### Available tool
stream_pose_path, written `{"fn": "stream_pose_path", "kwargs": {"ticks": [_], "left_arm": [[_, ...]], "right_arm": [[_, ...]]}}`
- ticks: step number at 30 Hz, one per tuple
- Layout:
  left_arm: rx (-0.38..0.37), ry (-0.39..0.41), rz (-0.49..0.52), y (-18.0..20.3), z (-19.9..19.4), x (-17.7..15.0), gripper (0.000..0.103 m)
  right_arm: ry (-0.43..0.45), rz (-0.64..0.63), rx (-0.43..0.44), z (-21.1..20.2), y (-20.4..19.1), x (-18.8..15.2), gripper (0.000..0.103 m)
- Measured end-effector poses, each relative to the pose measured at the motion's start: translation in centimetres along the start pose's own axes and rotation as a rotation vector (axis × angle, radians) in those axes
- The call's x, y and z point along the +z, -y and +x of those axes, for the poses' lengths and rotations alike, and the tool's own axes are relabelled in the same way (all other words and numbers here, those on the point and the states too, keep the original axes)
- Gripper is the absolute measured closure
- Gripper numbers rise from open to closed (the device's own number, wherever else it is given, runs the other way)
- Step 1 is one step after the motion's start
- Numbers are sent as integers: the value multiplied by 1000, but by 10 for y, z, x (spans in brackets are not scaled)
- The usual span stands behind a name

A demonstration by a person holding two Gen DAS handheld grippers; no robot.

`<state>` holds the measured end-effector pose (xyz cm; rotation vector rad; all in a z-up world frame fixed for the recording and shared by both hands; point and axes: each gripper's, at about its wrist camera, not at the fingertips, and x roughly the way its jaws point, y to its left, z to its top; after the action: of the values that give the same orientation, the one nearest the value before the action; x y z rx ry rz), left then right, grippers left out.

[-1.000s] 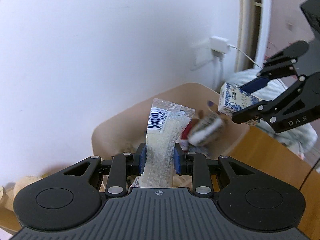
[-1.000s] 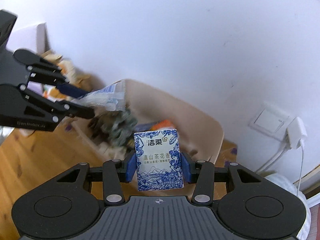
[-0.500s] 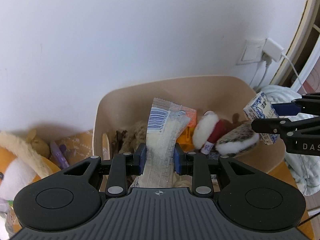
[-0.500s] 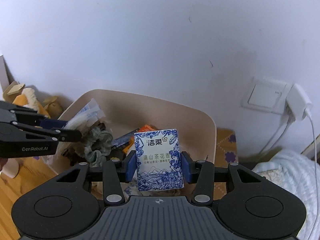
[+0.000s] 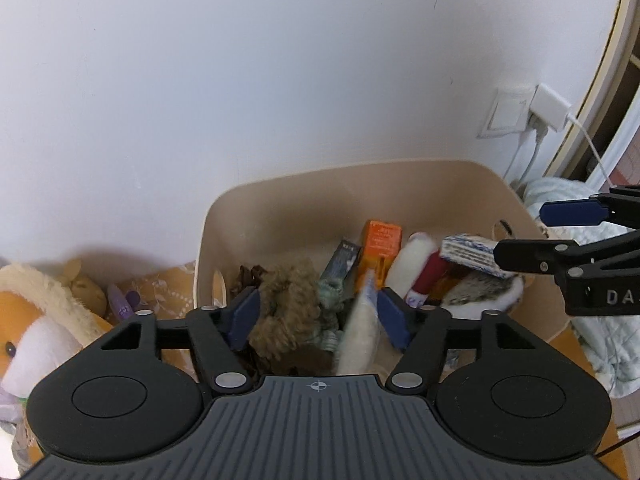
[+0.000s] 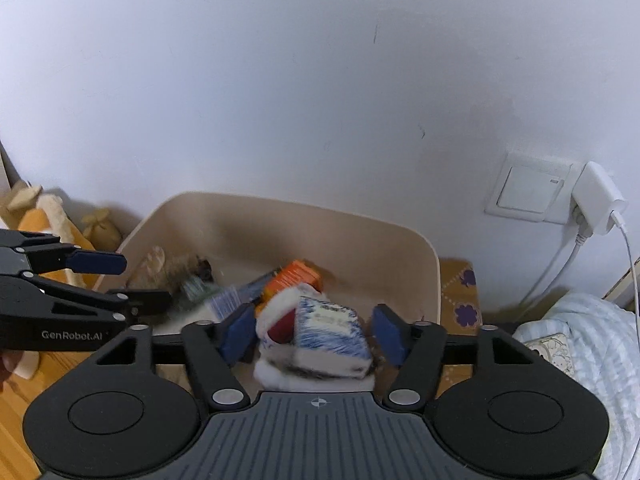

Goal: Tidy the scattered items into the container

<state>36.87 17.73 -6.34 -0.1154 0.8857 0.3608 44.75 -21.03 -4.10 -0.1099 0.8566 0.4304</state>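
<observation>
A beige bin (image 5: 400, 184) (image 6: 280, 220) stands against the white wall, holding several items. My left gripper (image 5: 318, 314) is open above it; the clear snack packet (image 5: 360, 328) is blurred, loose beside the right finger. My right gripper (image 6: 314, 330) is open above the bin; the blue-and-white tissue pack (image 6: 332, 334) (image 5: 472, 258) lies tilted on a white-and-red plush (image 5: 420, 268) inside. An orange box (image 5: 380, 240) (image 6: 294, 278) and a brown scrunchie (image 5: 288, 308) also lie in the bin.
An orange-and-white plush toy (image 5: 36, 320) lies left of the bin. A wall socket with a white charger (image 6: 596, 200) and cable is at the right, above a pale blue blanket (image 6: 600, 340). Wooden floor (image 6: 16, 400) shows at the lower left.
Both grippers opened over the bin. The snack packet dropped from the left gripper and the tissue pack fell from the right gripper onto the plush.
</observation>
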Motion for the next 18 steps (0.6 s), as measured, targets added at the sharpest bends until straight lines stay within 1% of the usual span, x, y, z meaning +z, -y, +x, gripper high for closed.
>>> {"fn": "stream_pose_path", "kwargs": {"ticks": [3,5,10,18], "left_arm": [[-3,5,-20,1,-9,1,30],[0,7,-22,2,-14,1,30],[13,15,-23,6,-30,-1,30],[1,32,-49,7,-66,-7,30]], "right_arm": [[31,11,7,-14,-1,2,22],[46,23,10,-20,-2,6,15],[74,50,14,-33,-3,10,14],[77,78,-8,-62,-9,0,13]]}}
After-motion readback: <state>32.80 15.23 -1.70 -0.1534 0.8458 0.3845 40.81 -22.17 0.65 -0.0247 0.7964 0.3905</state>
